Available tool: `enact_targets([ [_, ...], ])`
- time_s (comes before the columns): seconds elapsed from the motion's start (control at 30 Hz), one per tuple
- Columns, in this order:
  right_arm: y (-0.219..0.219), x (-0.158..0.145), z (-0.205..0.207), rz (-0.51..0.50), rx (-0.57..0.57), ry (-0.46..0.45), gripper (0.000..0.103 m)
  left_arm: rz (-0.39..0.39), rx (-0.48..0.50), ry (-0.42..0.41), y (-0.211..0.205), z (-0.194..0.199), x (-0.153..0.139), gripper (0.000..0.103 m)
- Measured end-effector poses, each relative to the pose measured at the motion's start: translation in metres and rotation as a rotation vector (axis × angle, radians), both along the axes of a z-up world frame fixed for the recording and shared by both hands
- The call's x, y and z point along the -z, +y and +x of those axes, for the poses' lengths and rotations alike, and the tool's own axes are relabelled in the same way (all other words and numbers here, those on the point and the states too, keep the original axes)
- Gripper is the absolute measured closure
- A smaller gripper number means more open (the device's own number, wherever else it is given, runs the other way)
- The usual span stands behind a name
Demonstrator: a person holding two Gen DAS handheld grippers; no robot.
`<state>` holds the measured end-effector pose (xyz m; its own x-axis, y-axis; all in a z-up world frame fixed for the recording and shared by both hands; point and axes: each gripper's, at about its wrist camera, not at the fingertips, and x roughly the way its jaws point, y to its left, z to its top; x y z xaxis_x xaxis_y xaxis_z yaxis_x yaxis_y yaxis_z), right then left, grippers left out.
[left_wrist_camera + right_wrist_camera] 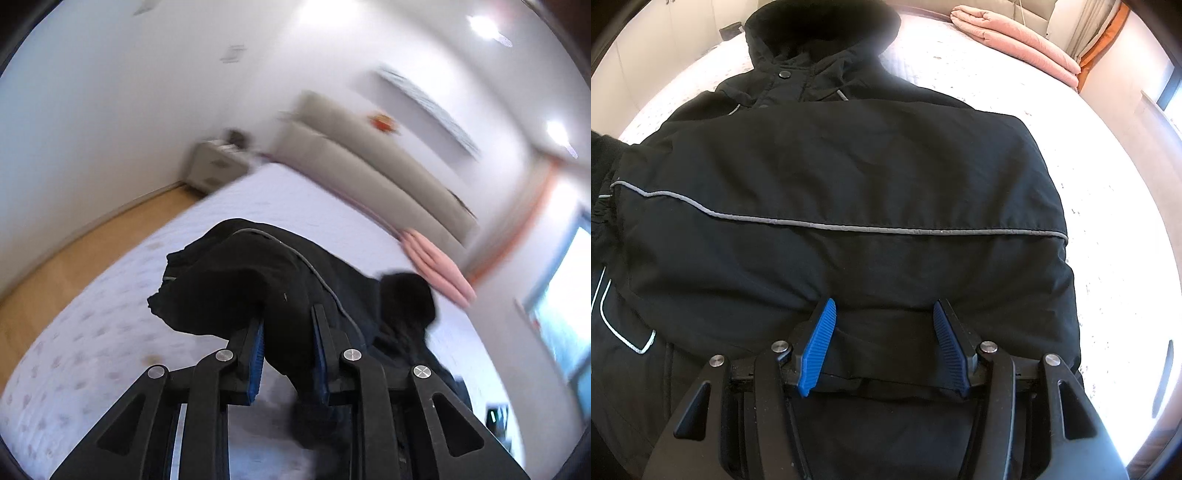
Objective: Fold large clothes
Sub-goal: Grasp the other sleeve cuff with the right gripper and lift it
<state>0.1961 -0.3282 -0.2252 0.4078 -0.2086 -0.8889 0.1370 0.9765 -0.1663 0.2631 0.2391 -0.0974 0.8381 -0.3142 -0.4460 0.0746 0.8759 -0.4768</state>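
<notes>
On the white patterned bed (1089,177) lies a big black hooded jacket (842,177), spread out with its hood (820,26) toward the far edge and a grey reflective stripe (849,226) running across its folded-over sleeve. Down at the near hem, the right gripper (884,341) has its blue-padded fingers (818,347) spread apart, pressed onto the fabric with nothing pinched between them — a released claw resting on the coat. Over in the left wrist view, the picture is blurry, but the left gripper (288,347) is clenched on a thick bunch of the jacket (258,280), black cloth filling the gap between the blue pads (257,350) and bulging up and forward above the mattress (110,325). That lifted bundle hangs clear of the bed surface on the near side, with a thin grey piping line curving over its top. Beyond it, a folded pink blanket (436,266) sits by the beige padded headboard (369,166), and the same pink blanket (1015,40) shows at the far right corner in the right wrist view. A pale nightstand (214,166) stands on the wooden floor (74,258) beside the bed's head.
</notes>
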Motion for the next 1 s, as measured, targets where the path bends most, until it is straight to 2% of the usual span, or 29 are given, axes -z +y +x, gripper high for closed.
enact_targets([
  [0.1, -0.006, -0.001, -0.001, 0.026, 0.004, -0.004, 0.043, 0.084, 0.166, -0.016, -0.065, 0.007, -0.012, 0.080],
  [0.23, -0.009, -0.005, -0.002, 0.040, 0.010, -0.010, 0.043, 0.197, 0.390, -0.014, -0.165, 0.005, -0.001, 0.079],
  [0.3, -0.010, -0.007, -0.004, 0.053, 0.009, -0.012, 0.043, 0.235, 0.462, -0.021, -0.204, -0.005, 0.006, 0.076],
  [0.33, -0.012, -0.008, -0.005, 0.068, 0.007, -0.012, 0.043, 0.244, 0.490, -0.014, -0.222, -0.008, 0.012, 0.066],
  [0.37, -0.014, -0.011, -0.006, 0.093, 0.004, -0.012, 0.043, 0.239, 0.533, 0.004, -0.240, -0.009, 0.019, 0.048],
  [0.43, -0.019, -0.017, -0.012, 0.154, -0.009, -0.017, 0.043, 0.224, 0.625, 0.030, -0.269, -0.014, 0.034, 0.034],
  [0.53, -0.024, -0.028, -0.022, 0.224, -0.029, -0.026, 0.042, 0.265, 0.710, 0.032, -0.289, -0.030, 0.046, 0.028],
  [0.63, -0.023, -0.041, -0.034, 0.252, -0.050, -0.045, 0.042, 0.261, 0.800, 0.062, -0.301, -0.043, 0.054, 0.027],
  [0.7, -0.018, -0.053, -0.041, 0.286, -0.063, -0.072, 0.042, 0.289, 0.830, 0.078, -0.308, -0.051, 0.060, 0.027],
  [0.8, -0.009, -0.072, -0.056, 0.344, -0.078, -0.115, 0.042, 0.307, 0.821, 0.109, -0.306, -0.060, 0.069, 0.027],
  [1.0, 0.006, -0.105, -0.082, 0.452, -0.104, -0.168, 0.042, 0.313, 0.755, 0.147, -0.270, -0.070, 0.076, 0.028],
])
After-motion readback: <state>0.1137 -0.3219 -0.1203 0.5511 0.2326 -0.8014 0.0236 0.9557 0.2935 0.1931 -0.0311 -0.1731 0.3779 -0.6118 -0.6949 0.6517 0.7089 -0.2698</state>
